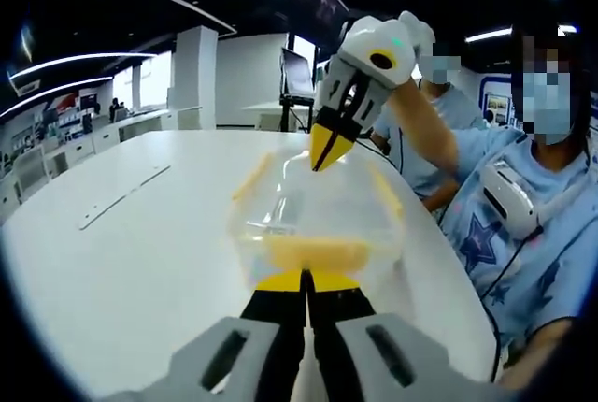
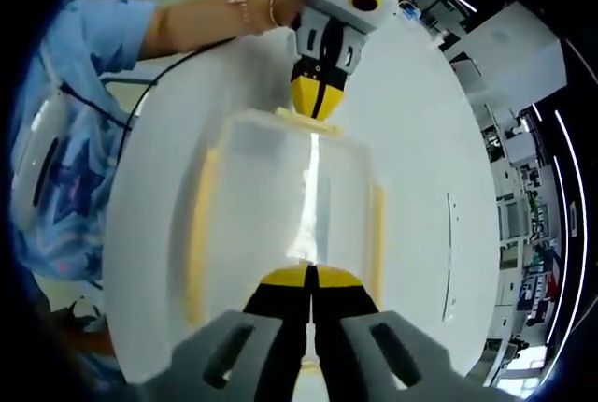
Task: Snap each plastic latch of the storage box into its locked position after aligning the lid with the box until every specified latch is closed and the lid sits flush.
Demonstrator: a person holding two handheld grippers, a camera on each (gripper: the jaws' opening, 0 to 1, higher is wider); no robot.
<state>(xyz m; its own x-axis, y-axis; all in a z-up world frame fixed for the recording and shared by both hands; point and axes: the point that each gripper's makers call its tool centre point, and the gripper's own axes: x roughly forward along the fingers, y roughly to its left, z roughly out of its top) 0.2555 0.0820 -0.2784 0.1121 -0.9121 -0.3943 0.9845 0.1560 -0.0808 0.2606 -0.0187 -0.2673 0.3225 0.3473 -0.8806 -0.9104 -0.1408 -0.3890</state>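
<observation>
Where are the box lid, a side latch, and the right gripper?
box lid [image 2: 290,196]: right gripper view, middle of the clear top.
side latch [image 2: 198,234]: right gripper view, yellow strip along the lid's edge.
right gripper [image 1: 329,145]: left gripper view, yellow tips.

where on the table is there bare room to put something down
The white table is bare on the side of the storage box away from the person, out to a thin flat strip. It is crowded at the box's two ends, where the left gripper and right gripper press.
</observation>
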